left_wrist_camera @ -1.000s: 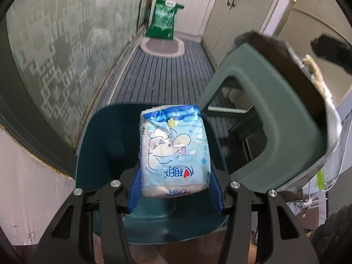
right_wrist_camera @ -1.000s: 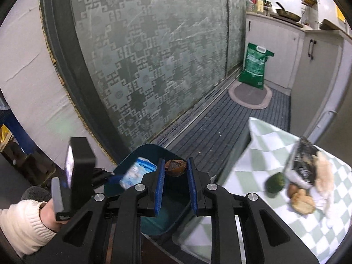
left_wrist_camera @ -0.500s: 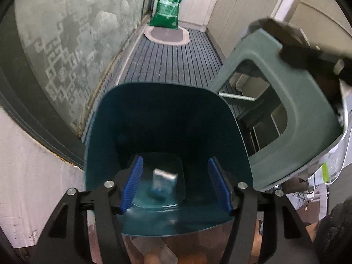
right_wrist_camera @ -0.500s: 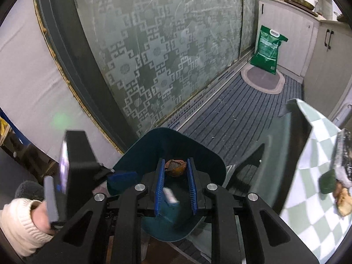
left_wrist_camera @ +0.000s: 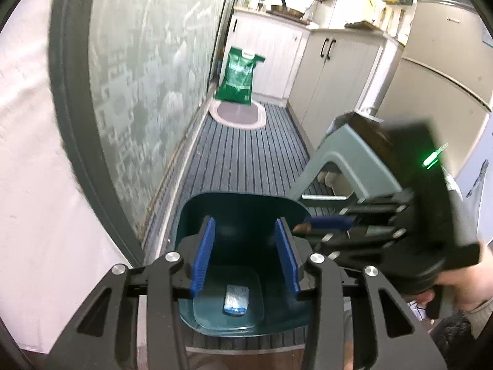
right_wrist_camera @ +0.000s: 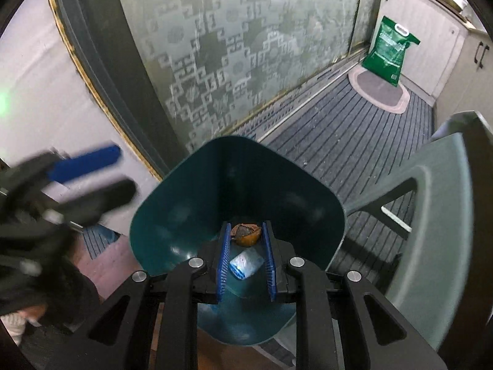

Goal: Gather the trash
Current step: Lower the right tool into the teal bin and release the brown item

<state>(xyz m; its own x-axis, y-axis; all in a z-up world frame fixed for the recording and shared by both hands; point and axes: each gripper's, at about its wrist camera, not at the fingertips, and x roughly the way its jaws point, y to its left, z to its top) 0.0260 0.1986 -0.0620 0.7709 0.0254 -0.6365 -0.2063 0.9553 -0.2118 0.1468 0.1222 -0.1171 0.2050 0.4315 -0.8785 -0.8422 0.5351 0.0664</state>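
Note:
A dark teal bin (left_wrist_camera: 240, 197) (right_wrist_camera: 185, 215) stands on the floor under both grippers. A blue-and-white tissue packet (left_wrist_camera: 236, 303) (right_wrist_camera: 246, 263) lies flat on the bin's bottom. My left gripper (left_wrist_camera: 244, 225) hangs above the bin's mouth; its jaws are closing with nothing between the blue pads. In the right wrist view the left gripper (right_wrist_camera: 83, 166) is a blur at the left. My right gripper (right_wrist_camera: 246, 228) is shut on a brown-orange fruit piece (right_wrist_camera: 246, 235) over the bin's inside. It reaches in from the right (left_wrist_camera: 308, 226) in the left wrist view, with a hand on its handle.
A grey-green plastic stool (left_wrist_camera: 348, 154) (right_wrist_camera: 437, 215) stands right of the bin, close to it. A frosted patterned glass door (right_wrist_camera: 246, 46) runs along the left. Farther down the ribbed floor are a green bag (left_wrist_camera: 238, 75) (right_wrist_camera: 389, 51), an oval mat (left_wrist_camera: 237, 114) and white cabinets (left_wrist_camera: 339, 71).
The left gripper let go of the tissue packet, which dropped to the bin's bottom, and then rose and drew back. The right gripper came down over the bin with the fruit piece.

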